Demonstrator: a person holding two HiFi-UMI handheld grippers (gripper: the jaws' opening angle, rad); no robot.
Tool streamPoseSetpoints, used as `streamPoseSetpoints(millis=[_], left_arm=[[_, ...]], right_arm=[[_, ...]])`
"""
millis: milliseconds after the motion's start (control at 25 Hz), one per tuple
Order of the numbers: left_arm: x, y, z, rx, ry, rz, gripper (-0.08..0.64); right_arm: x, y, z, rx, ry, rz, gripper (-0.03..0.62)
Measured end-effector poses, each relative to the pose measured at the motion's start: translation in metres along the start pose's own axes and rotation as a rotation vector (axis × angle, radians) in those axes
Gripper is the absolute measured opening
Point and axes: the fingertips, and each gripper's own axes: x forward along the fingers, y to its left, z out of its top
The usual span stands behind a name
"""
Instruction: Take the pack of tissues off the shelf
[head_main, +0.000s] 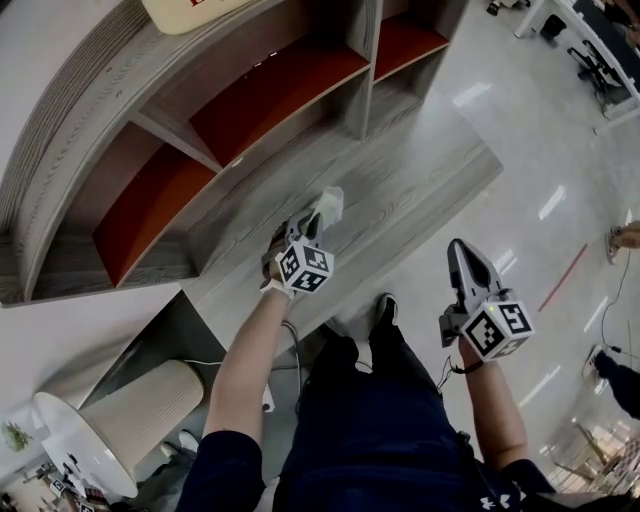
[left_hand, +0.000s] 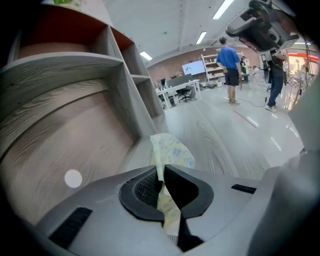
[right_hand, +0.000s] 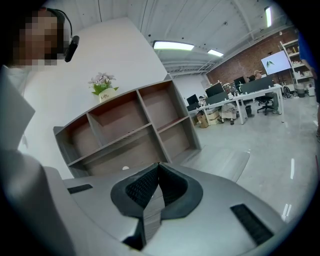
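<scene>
The pack of tissues (head_main: 329, 204) is a pale, patterned soft pack, and my left gripper (head_main: 314, 226) is shut on its edge. It hangs over the low wooden platform (head_main: 420, 170) in front of the curved grey shelf unit (head_main: 150, 120). In the left gripper view the pack (left_hand: 173, 150) sticks out past the jaws of the left gripper (left_hand: 162, 172), which pinch it. My right gripper (head_main: 459, 250) hovers to the right above the floor. Seen from its own camera, the right gripper (right_hand: 157, 166) has its jaw tips together with nothing between them, and it faces the shelf unit (right_hand: 131, 131).
A cream object (head_main: 190, 12) sits on the shelf top, and a small flower pot (right_hand: 103, 85) stands there too. A beige cylinder (head_main: 140, 410) and a white round top (head_main: 70, 445) are at lower left. People (left_hand: 230, 65) stand far off beside desks (right_hand: 250, 95).
</scene>
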Motion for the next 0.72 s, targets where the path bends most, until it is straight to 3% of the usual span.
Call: streamPoseSetpoints(millis=[160,320,520,720], left_arm=[[0.011,-0.007,-0.008,0.013,0.048,-0.05,0.042],[0.013,-0.007,-0.01,-0.007,0.067,-0.05,0.165],[0.002,0.001,0.003,-0.024,0.029,-0.036,0.28],[-0.025,0.016,0.02,-0.064,-0.029,-0.013,0.301]], right_arm=[[0.002,0.0,0.002,-0.006,-0.002,0.002,0.011],[0.003,0.002,0.001,-0.001,0.002,0.007,0.011],[0.007,0.01,0.002,-0.005,0.0,0.028,0.011],[0.009,0.022,0.007,-0.011,-0.007,0.058,0.012]])
